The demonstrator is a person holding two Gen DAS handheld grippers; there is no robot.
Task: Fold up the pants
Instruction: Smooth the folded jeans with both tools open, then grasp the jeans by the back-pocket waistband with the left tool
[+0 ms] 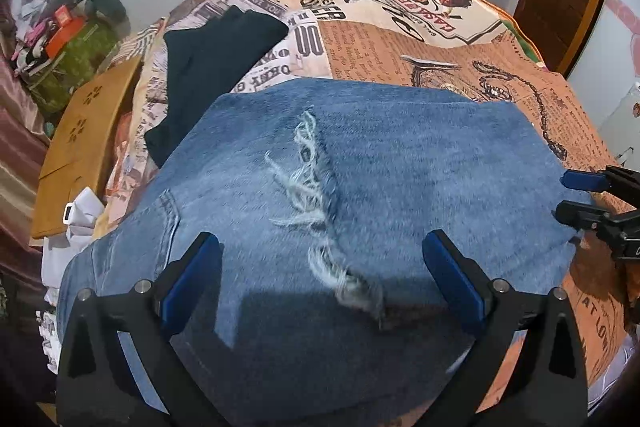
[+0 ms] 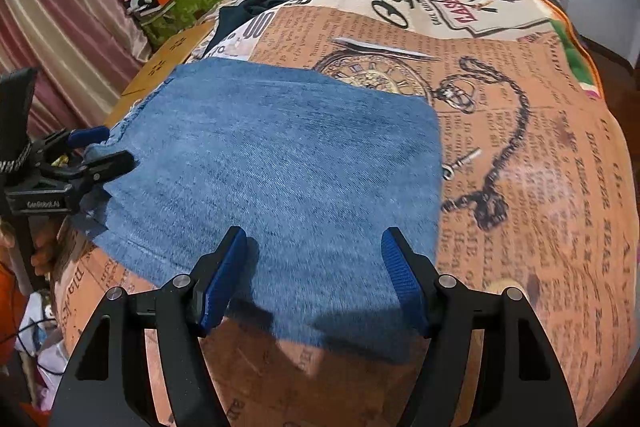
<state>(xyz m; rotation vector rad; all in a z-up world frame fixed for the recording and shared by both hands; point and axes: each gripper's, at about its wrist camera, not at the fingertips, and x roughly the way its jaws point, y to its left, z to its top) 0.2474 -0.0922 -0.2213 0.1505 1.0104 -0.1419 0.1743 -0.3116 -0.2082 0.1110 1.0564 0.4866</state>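
**Left wrist view: jeans folded flat on the printed bedspread**

I see the jeans [image 1: 360, 179] lying folded on the newsprint bedspread [image 1: 400, 43], ripped patch up. My left gripper [image 1: 322, 267] hangs over them, jaws spread wide, holding nothing. My right gripper [image 2: 314, 267] is likewise wide apart and empty above the jeans' near edge. A dark garment [image 1: 216, 67] lies beyond the jeans.

On the bedspread [image 2: 540, 155] we read upside-down newspaper print: "POWER" and "00" in the left wrist view, "DISASTER NEAR" in the right. The left hand-held gripper [image 2: 116, 147] body bears "GenRobot.AI".
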